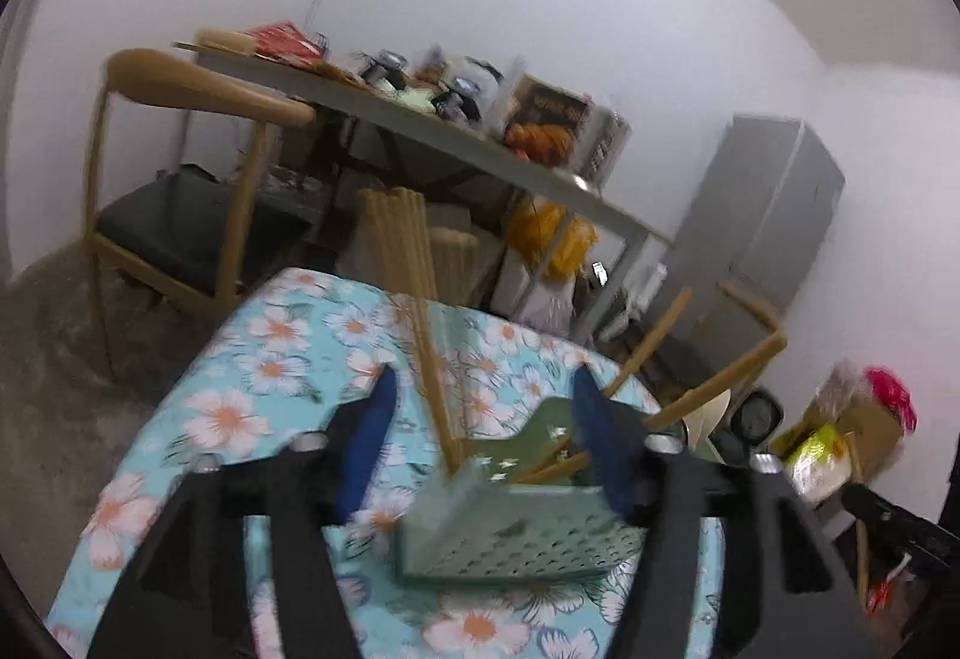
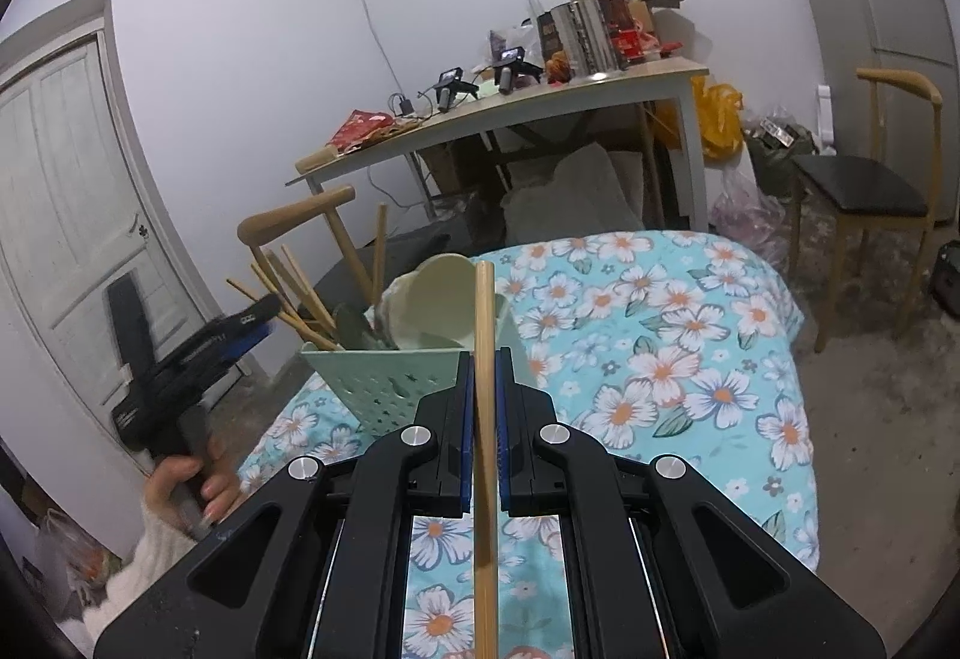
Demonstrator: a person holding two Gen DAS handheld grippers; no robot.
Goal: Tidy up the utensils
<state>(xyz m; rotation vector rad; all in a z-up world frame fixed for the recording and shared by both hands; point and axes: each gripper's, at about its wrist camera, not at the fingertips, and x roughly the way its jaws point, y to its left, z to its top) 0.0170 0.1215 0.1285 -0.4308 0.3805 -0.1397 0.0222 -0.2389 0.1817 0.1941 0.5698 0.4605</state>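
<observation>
right claw (image 2: 483,359) clenched on one wooden chopstick (image 2: 485,419), its long axis pointing up the frame at the green holder (image 2: 384,383) on the floral bench (image 2: 690,359) just ahead; left claw (image 1: 480,419) gapes released over it.

Both the left gripper (image 1: 483,419) and the right gripper (image 2: 483,389) are matte black with angular cut-out arms, blue finger pads (image 1: 363,455) and round silver screws, while the person's hand (image 2: 189,485) emerges from a fuzzy white sleeve (image 2: 138,563).
</observation>
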